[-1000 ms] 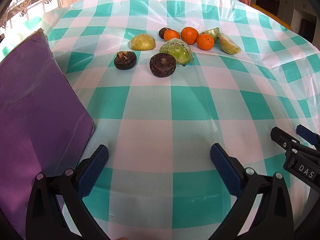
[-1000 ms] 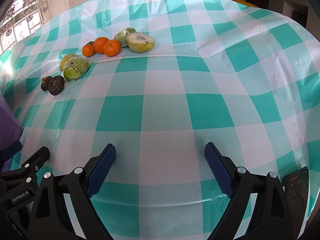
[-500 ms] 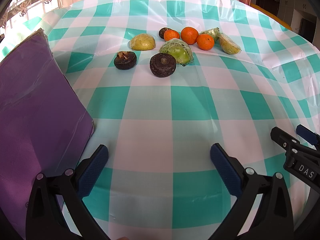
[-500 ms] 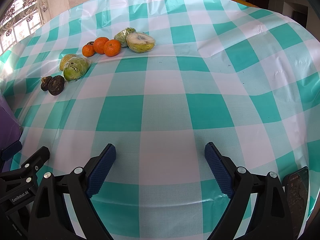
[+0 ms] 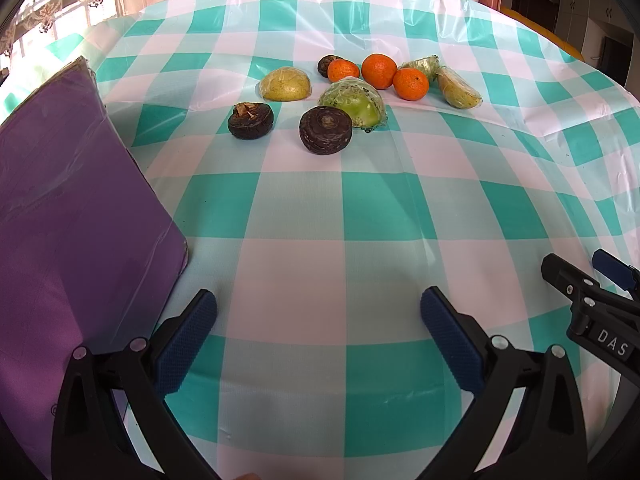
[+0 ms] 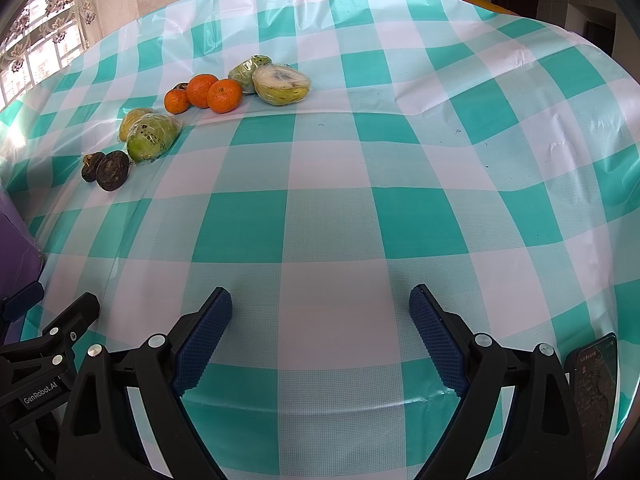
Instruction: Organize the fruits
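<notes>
A cluster of fruit lies at the far side of the checked tablecloth (image 5: 320,208): three oranges (image 5: 378,71), a wrapped green half fruit (image 5: 354,100), a wrapped yellow half (image 5: 286,84), two wrapped pieces at the right (image 5: 456,88), and dark brown round fruits (image 5: 326,130) (image 5: 251,120). The same cluster shows at the far left in the right wrist view (image 6: 218,94). My left gripper (image 5: 318,320) is open and empty, well short of the fruit. My right gripper (image 6: 320,320) is open and empty over bare cloth.
A purple mat (image 5: 68,216) lies at the left, close to my left gripper. A phone (image 6: 596,380) lies at the table's near right edge. The right gripper's tip shows at the right of the left wrist view (image 5: 592,300).
</notes>
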Demonstrator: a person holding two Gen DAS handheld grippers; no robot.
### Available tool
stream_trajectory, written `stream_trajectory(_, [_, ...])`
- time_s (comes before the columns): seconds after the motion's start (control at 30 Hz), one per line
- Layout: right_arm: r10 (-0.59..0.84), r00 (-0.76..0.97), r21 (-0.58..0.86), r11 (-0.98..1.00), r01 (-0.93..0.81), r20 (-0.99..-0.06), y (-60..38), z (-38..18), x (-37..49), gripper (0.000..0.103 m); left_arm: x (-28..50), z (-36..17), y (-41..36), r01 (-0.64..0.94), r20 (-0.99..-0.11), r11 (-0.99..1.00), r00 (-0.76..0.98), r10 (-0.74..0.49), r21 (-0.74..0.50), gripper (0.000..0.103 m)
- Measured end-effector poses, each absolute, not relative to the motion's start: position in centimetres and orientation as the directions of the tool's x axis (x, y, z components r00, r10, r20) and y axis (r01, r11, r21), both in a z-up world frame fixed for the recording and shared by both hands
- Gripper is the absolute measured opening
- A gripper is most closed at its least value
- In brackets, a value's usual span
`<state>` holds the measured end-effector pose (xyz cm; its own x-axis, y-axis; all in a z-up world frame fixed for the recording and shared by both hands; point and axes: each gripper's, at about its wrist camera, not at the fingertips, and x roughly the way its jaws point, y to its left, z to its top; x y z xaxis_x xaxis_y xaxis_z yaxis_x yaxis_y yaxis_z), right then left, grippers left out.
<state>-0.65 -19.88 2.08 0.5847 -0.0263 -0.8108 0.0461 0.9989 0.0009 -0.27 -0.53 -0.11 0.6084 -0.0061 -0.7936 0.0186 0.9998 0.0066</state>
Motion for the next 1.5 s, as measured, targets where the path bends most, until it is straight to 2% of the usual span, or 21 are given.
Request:
stream_trajectory(0.83, [-0.014, 0.584, 0.005, 1.0, 0.03, -0.812, -19.9, 2.1, -0.6, 0.087, 0.1, 0.0, -0.6, -0.001, -0.799, 1.0, 0.601, 0.004, 0.005, 0.102])
stream_trajectory(1.0, [0.059, 0.562, 0.006, 0.995, -0.095, -0.825, -19.5, 2.2, 0.4, 0.087, 2.3, 0.2, -1.1, 0.012, -0.809, 1.0, 0.588, -0.004, 0.003, 0.102])
stream_trajectory(1.2, [0.061, 0.555, 0.005, 0.995, -0.103, -0.829, -19.4, 2.2, 1.3, 0.087, 7.3, 0.4, -2.3, 0.033, -0.812, 0.999, 0.583, -0.017, 0.002, 0.101])
stream_trajectory(1.37, [0.061, 0.545, 0.005, 0.994, -0.105, -0.836, -19.5, 2.1, 3.0, 0.087, 10.7, 0.7, -1.7, 0.011, -0.799, 1.0, 0.601, -0.02, -0.017, 0.09])
stream_trajectory(1.5, [0.063, 0.541, 0.003, 0.994, -0.11, -0.839, -19.4, 2.2, 5.7, 0.087, 11.7, 0.9, -1.3, 0.011, -0.786, 1.0, 0.618, -0.005, 0.002, 0.071])
